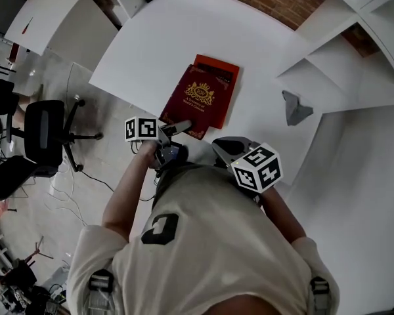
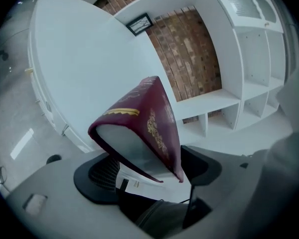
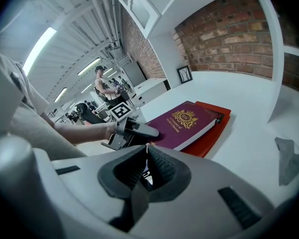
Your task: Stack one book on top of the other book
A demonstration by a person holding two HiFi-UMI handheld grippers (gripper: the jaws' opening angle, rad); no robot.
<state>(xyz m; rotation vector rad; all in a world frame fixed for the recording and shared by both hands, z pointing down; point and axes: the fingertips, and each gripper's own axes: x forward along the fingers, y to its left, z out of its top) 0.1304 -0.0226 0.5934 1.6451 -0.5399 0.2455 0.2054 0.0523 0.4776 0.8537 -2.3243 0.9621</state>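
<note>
Pointing lengthwise away, the maroon book point(image 1: 203, 100) sits within parted left claw point(image 1: 179, 126); right claw point(image 3: 142, 168) closed.

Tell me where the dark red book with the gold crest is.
In the head view's centre, the dark red book lies atop the orange book on the white table, its near corner between the open fingers of the left gripper.

Left tongs point(image 1: 178, 127) gape with jaws apart, while the right tongs point(image 3: 142, 159) have jaws pressed together.
</note>
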